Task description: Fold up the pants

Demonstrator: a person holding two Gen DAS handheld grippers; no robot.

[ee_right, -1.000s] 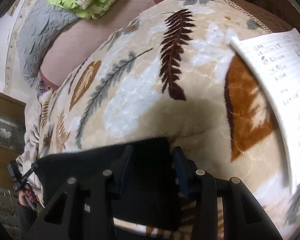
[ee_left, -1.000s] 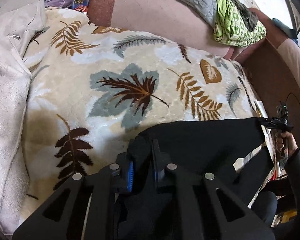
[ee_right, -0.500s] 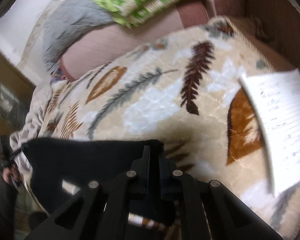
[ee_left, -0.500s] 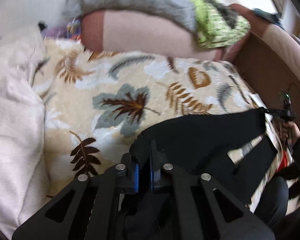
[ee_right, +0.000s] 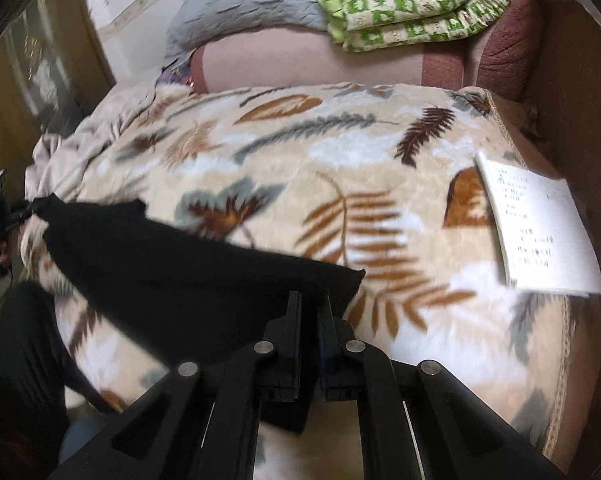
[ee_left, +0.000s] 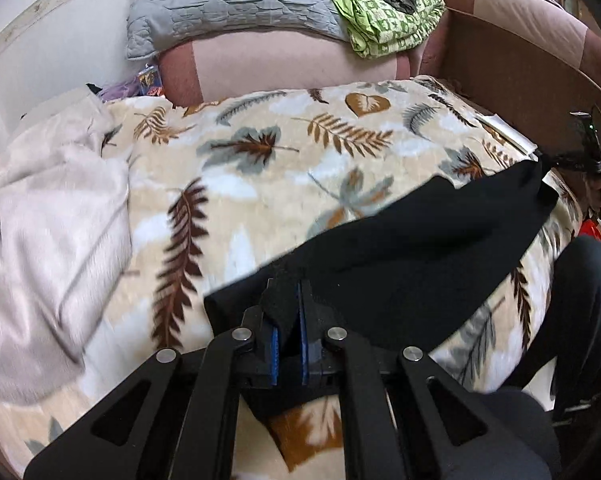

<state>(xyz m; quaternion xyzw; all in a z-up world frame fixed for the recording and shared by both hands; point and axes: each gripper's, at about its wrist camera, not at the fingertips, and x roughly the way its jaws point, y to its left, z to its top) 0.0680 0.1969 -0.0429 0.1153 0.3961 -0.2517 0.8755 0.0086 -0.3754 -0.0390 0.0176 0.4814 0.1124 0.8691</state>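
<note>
Blue-padded fingers (ee_left: 274, 340) of the left gripper (ee_left: 287, 320) are pinching a fold of the black pants (ee_left: 400, 264) at the bottom centre of the left view, jaws nearly closed with only the cloth between them. At the lower middle of the right view the right gripper (ee_right: 308, 320) is clamping the opposite end of the pants (ee_right: 172, 276) in the same narrow way. Holding both ends is likely meant to keep the fabric stretched into a flat band, so it can be laid down straight for a fold. The pants are hanging taut between the two tools, raised just above the leaf-print blanket (ee_left: 260, 184) and sagging a little along the lower edge. At the right edge of the left view the other tool is showing small, gripping the far corner. A lined notebook (ee_right: 540, 232) is lying on the blanket at the right of the right view, apart from the cloth, and a green patterned quilt (ee_right: 412, 8) is sitting folded at the top
</note>
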